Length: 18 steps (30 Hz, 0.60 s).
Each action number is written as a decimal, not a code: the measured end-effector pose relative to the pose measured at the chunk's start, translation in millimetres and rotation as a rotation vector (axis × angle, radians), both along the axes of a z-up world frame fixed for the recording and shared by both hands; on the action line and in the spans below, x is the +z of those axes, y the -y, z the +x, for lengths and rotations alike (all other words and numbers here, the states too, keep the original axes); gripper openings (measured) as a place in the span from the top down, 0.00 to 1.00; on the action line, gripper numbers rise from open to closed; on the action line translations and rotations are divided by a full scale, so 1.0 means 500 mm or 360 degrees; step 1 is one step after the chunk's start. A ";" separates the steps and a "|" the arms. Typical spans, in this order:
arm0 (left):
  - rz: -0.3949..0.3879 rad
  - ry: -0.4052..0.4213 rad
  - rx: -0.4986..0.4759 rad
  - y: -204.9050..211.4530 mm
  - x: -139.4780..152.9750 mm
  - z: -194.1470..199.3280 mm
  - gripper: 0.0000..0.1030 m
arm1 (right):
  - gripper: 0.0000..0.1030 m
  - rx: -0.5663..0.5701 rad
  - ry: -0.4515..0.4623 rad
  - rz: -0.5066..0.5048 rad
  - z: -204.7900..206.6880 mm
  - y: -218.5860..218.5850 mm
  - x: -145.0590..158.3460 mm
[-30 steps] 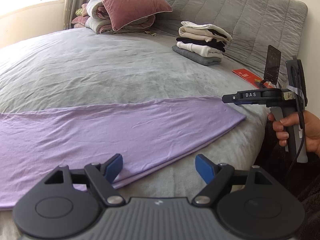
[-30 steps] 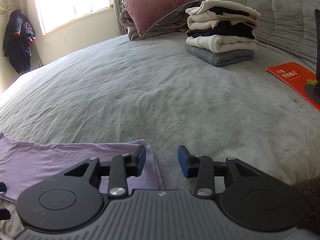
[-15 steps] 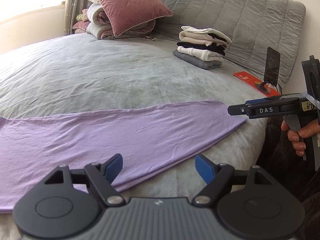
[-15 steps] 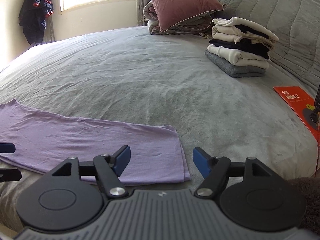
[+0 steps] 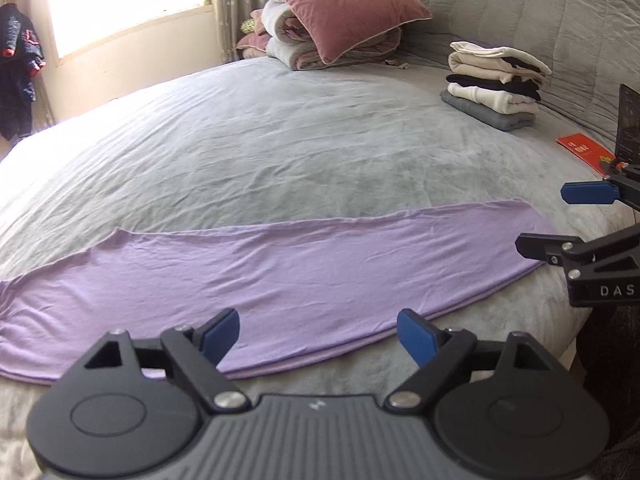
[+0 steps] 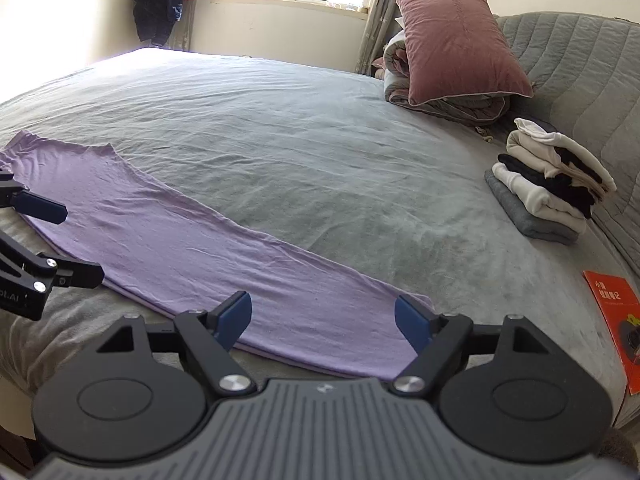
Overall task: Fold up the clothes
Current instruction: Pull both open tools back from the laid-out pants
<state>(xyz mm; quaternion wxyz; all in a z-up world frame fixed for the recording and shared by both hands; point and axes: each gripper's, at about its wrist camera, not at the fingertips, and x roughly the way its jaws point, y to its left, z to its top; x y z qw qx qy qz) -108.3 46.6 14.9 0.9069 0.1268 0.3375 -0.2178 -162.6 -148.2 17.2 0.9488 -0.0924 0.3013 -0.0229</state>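
Garment: long lilac jersey cloth point(image 5: 304, 264), folded into a flat strip across the lower middle of the frame, on the grey bedspread point(image 5: 260, 148).
Left gripper point(image 5: 318, 332): jaws have just been opening, now wide; nothing between the blue pads, strip's near edge below them.
Right gripper point(image 6: 322, 320): jaws have just been opening, now wide and empty, over the strip's end.
Stack: folded cream, black and grey clothes point(image 5: 496, 84), upper right.
Pillow: dusty-pink velvet cushion point(image 5: 340, 4), top centre.
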 end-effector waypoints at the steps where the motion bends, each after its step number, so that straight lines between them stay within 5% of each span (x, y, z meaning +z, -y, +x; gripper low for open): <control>1: 0.0003 0.0017 0.0044 -0.013 0.005 -0.002 0.15 | 0.16 0.0047 0.0027 -0.0019 -0.006 -0.012 0.007; 9: 0.0202 0.0040 0.0511 -0.095 0.009 0.043 0.15 | 0.10 0.0259 0.0178 -0.0191 -0.052 -0.080 0.044; 18: 0.0259 -0.0010 0.0618 -0.111 -0.001 0.078 0.01 | 0.01 0.0363 0.0288 -0.0490 -0.082 -0.130 0.042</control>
